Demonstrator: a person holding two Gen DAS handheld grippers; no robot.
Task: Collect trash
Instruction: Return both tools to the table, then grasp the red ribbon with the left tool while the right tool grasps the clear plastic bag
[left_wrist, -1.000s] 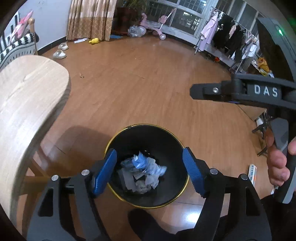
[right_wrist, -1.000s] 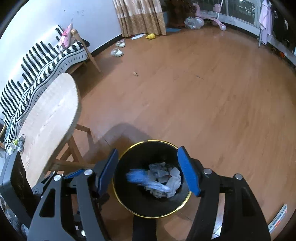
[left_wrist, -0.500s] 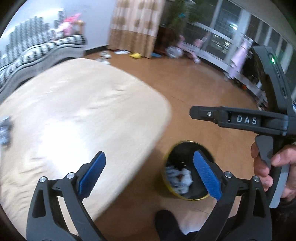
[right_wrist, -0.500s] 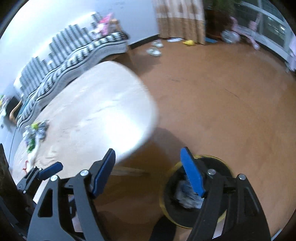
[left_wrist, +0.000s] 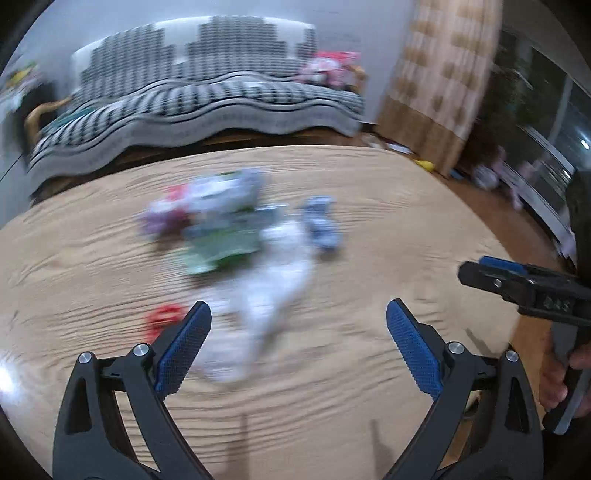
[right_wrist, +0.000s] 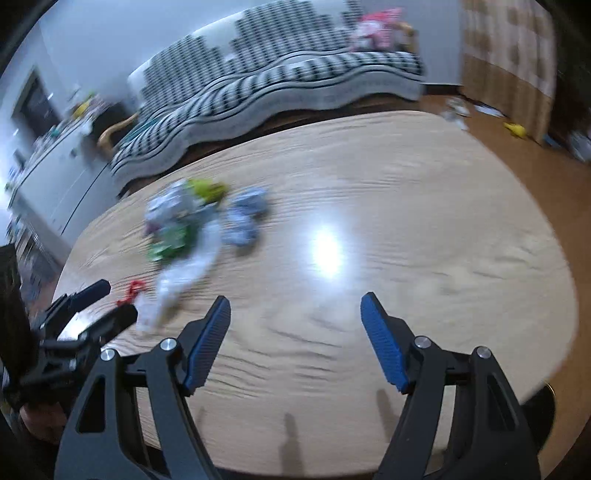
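A: Item one, left gripper (left_wrist: 298, 341); jaws spread wide, nothing between them; hovering over the wooden table (left_wrist: 406, 229). Item two, right gripper (right_wrist: 295, 341); likewise released and empty, over bare tabletop.

B: Item three, the trash?

A: A loose pile (left_wrist: 236, 236) on the table's far-left part, well apart from the right gripper; a long white crumpled piece (left_wrist: 266, 295) trailing toward the left gripper; a blue-grey wad (left_wrist: 321, 225) just beside it; a small red bit (left_wrist: 164, 317) near the left blue pad.

B: Handling advice?

A: In my judgement, take the white piece first with the left gripper; pinch a bunched part, not a flat edge; send the right to the blue-grey wad.

B: Obscured?

A: Everything smeared by motion; the pile's colourful pieces cannot be identified; only a dark sliver at the right view's lower corner, possibly the bin.
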